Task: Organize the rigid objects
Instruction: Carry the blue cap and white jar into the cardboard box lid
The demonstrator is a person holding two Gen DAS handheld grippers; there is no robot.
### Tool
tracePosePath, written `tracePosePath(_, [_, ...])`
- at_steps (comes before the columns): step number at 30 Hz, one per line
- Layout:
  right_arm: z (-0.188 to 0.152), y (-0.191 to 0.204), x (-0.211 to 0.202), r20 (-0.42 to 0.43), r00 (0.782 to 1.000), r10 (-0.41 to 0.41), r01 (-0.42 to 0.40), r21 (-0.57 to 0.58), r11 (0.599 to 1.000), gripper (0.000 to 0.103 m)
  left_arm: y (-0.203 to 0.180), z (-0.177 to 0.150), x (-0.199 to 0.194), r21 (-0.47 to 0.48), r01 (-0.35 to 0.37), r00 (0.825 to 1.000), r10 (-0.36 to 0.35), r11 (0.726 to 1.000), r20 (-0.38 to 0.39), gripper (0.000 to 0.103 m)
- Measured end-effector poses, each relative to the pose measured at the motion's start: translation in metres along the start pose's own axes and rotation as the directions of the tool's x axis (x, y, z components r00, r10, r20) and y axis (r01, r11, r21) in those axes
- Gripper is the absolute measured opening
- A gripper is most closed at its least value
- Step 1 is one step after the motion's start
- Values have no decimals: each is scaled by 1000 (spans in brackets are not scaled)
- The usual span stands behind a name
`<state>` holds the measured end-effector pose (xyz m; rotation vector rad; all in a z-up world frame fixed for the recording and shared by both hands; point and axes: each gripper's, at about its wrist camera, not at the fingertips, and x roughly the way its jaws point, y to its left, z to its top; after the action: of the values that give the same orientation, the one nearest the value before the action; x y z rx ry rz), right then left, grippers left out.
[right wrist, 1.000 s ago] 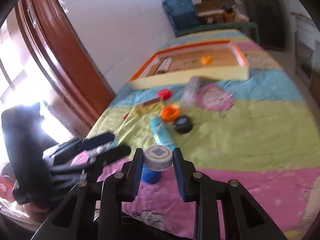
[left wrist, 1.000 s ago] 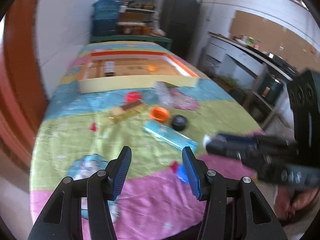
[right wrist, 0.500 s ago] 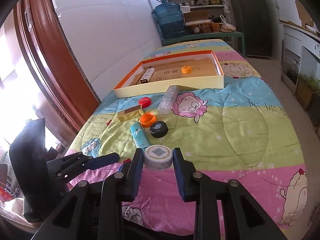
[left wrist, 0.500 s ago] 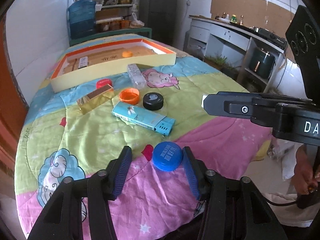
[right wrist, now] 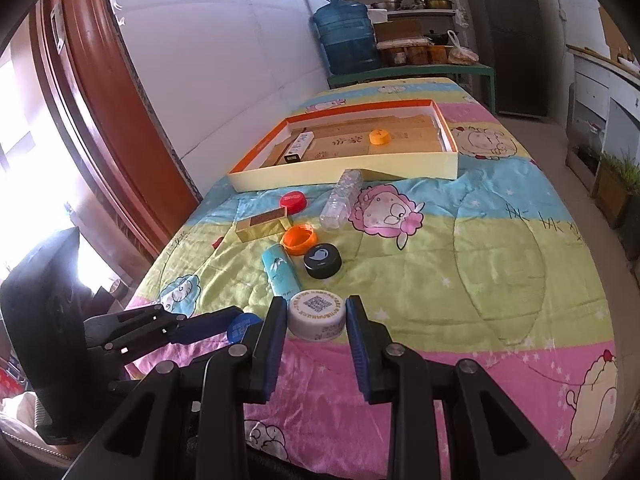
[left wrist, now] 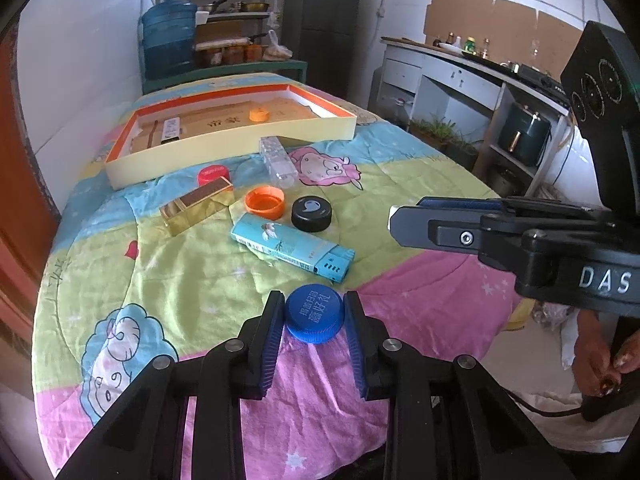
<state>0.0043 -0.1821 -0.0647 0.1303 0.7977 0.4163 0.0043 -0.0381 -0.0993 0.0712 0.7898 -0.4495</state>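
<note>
My left gripper (left wrist: 314, 306) is shut on a blue bottle cap (left wrist: 315, 314) just above the pink quilt. My right gripper (right wrist: 317, 312) is shut on a white cap with a QR code (right wrist: 316, 314). The left gripper and its blue cap (right wrist: 240, 326) show at the lower left of the right wrist view. The right gripper's fingers (left wrist: 440, 226) reach in from the right of the left wrist view. A shallow orange-rimmed box (left wrist: 224, 148) at the far end holds an orange cap (left wrist: 259, 114) and a white stick (left wrist: 170, 130).
On the quilt lie a teal box (left wrist: 292, 246), a black round tin (left wrist: 311, 214), an open orange lid (left wrist: 264, 202), a gold box (left wrist: 198, 204), a red cap (left wrist: 212, 174) and a clear bottle (left wrist: 277, 156). A white wall runs along the left, kitchen counters at right.
My left gripper swung down over the blue cap and closed on it. My right gripper kept hold of the white cap and steadied over the near quilt.
</note>
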Motion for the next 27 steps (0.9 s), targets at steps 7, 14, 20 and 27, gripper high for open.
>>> tracePosePath(7, [5, 4, 3, 6, 1000, 0, 0, -21, 1000, 30, 1, 10, -10, -1, -17, 1000, 17, 1000, 23, 31])
tracePosePath(14, [11, 5, 3, 12, 1000, 8, -8, -30, 1000, 30, 10, 21, -19, -36, -48, 998, 49, 998, 41, 31])
tracePosePath(20, [17, 6, 4, 23, 1000, 9, -8, -43, 999, 30, 18, 31, -19, -65, -69, 997, 72, 996, 43, 31])
tracePosePath(27, [29, 6, 8, 41, 999, 6, -4, -58, 998, 30, 29, 49, -16, -108, -91, 994, 98, 990, 54, 31])
